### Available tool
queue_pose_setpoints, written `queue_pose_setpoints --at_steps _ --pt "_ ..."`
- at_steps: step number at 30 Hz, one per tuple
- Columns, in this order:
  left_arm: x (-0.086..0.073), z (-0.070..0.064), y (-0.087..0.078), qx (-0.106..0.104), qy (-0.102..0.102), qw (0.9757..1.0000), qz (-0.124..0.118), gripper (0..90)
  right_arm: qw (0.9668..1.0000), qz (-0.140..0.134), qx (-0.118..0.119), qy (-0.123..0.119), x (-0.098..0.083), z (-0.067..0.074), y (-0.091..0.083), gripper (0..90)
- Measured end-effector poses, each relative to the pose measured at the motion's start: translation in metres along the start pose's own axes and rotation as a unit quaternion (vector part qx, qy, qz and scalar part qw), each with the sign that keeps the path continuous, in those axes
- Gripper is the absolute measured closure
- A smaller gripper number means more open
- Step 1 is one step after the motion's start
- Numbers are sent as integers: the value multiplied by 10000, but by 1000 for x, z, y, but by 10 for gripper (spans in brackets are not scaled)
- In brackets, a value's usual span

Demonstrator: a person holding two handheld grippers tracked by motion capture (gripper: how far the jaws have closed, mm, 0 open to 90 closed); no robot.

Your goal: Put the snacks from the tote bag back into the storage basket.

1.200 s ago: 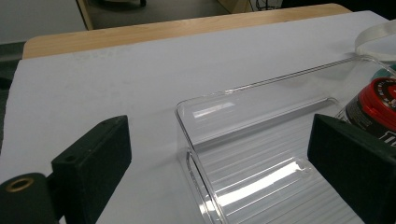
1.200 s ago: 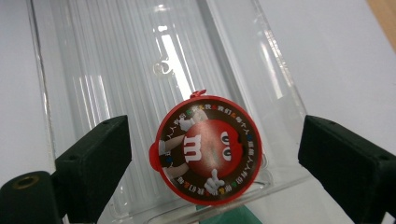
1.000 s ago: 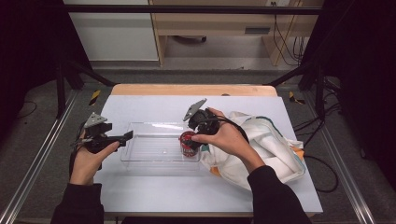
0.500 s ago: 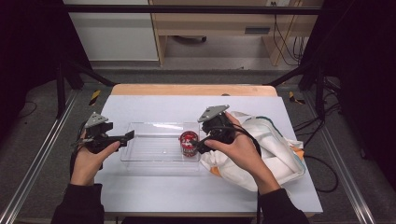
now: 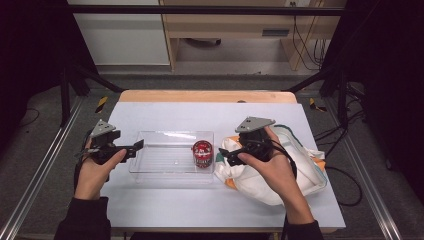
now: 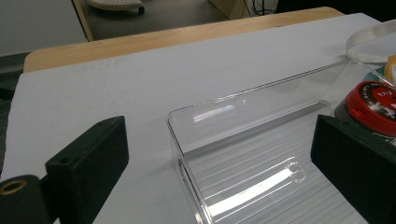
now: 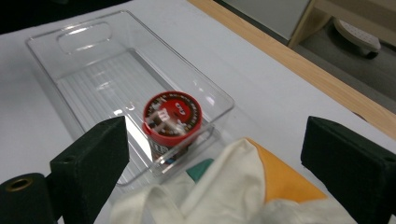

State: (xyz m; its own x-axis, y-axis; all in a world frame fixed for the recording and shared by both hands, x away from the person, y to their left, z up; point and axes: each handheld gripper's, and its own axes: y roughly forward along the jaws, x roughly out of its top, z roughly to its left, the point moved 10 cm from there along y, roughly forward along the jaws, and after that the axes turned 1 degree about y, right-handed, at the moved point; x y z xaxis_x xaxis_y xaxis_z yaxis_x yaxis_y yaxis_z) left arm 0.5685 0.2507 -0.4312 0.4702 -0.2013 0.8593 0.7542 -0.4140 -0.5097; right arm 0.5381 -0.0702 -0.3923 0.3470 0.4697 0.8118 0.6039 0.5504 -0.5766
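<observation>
Centrally in the frame, one white worktop (image 5: 165,200) carries one clear plastic tray (image 5: 160,160), apparently laid flat to receive goods unpacked from the single cream tote bag (image 5: 295,175) at lower right. One red-lidded candy tub (image 5: 202,152) stands upright inside the tray's right end. Just right of it, above the bag, the right gripper (image 5: 223,155) hangs with jaws wide apart and empty. At left, the left gripper (image 5: 137,145) straddles the tray's corner, jaws gaping, likely to steady it.
</observation>
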Motion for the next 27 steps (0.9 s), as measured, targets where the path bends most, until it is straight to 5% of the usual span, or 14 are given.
queue_pose_setpoints --at_steps 27 --pt "11 19 -21 104 -225 9992 -305 38 9944 -149 -844 614 -26 -50 -38 86"
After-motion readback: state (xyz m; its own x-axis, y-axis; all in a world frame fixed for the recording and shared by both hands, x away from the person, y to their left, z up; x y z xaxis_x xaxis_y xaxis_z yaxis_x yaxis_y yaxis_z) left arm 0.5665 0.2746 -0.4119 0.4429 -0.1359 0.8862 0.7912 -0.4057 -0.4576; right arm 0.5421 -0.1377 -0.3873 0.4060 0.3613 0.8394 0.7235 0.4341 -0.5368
